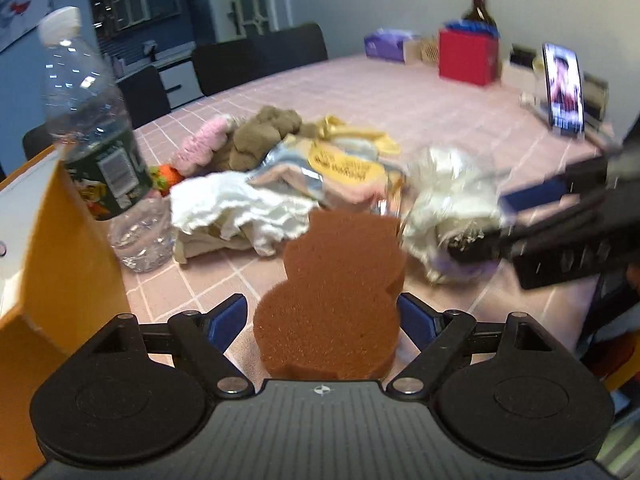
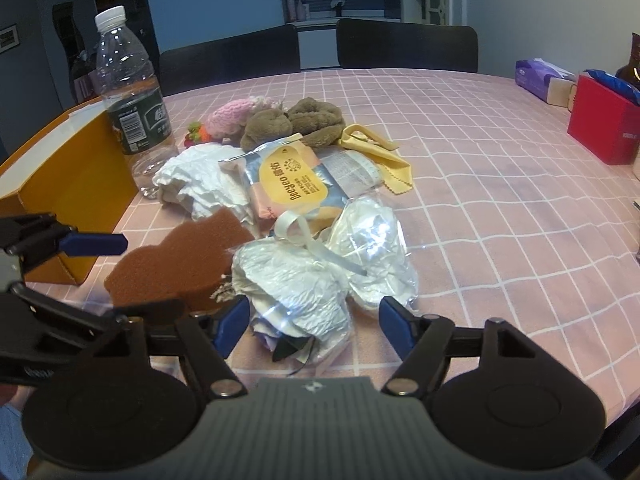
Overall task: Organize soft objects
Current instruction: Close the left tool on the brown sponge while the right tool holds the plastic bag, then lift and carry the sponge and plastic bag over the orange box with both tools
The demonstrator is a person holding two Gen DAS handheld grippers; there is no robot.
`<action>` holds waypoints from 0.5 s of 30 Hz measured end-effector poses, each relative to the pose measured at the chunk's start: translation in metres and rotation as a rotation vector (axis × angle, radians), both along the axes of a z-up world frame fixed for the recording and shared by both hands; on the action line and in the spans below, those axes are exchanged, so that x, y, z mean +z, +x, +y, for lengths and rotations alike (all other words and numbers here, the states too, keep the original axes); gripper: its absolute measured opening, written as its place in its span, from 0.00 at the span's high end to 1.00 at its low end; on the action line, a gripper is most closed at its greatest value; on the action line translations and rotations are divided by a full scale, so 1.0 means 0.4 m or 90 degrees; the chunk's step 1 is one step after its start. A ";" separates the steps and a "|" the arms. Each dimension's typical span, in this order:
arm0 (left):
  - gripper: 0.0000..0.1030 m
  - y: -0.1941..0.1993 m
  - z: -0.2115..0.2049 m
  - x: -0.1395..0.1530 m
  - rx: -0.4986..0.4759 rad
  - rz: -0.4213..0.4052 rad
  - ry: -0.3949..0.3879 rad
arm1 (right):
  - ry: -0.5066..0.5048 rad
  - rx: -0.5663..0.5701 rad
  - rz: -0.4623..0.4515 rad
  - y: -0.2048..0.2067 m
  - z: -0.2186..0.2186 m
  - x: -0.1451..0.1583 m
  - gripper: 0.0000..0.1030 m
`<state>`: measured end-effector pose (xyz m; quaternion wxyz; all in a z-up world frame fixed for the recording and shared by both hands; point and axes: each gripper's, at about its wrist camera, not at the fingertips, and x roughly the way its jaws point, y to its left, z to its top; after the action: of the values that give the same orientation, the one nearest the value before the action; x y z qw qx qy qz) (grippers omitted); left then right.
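Note:
My left gripper (image 1: 322,320) is shut on a brown figure-shaped sponge (image 1: 340,296) and holds it above the pink checked tablecloth; the sponge also shows in the right wrist view (image 2: 176,264). My right gripper (image 2: 314,320) is open, its blue fingers on either side of a crumpled clear plastic bag (image 2: 320,268), which also shows in the left wrist view (image 1: 452,204). Behind lie a white tissue (image 2: 200,184), a wipes packet (image 2: 292,180), a brown plush (image 2: 296,124), a pink knit item (image 2: 232,116) and a yellow cloth (image 2: 380,152).
An orange box (image 2: 76,184) stands at the left with a clear water bottle (image 2: 132,96) beside it. A red box (image 2: 604,120), a purple tissue pack (image 2: 540,76), a brown bottle (image 1: 480,8) and a phone on a stand (image 1: 564,88) stand at the far right. Dark chairs line the far edge.

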<state>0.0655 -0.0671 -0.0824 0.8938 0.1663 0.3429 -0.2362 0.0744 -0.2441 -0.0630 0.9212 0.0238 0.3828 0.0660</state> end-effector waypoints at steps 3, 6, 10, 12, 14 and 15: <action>0.04 0.017 0.006 -0.018 0.007 0.016 -0.010 | -0.001 0.004 0.008 0.010 0.002 -0.010 0.37; 0.04 0.031 0.011 -0.030 0.021 0.037 -0.026 | 0.006 0.007 0.022 0.019 0.000 -0.028 0.50; 0.15 0.031 0.021 -0.031 0.030 0.050 -0.059 | -0.001 0.015 0.012 0.014 0.002 -0.032 0.63; 0.16 0.024 0.018 -0.028 0.036 0.042 -0.056 | 0.002 0.019 0.007 0.010 0.000 -0.026 0.66; 0.17 0.017 0.021 -0.021 0.046 0.039 -0.064 | -0.005 0.025 0.001 0.003 0.005 -0.017 0.68; 0.17 0.013 0.024 -0.014 0.053 0.038 -0.072 | -0.009 0.028 -0.004 -0.002 0.008 -0.011 0.69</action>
<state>0.0705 -0.0573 -0.0879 0.9002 0.0942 0.3621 -0.2227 0.0736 -0.2408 -0.0673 0.9210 0.0086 0.3806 0.0832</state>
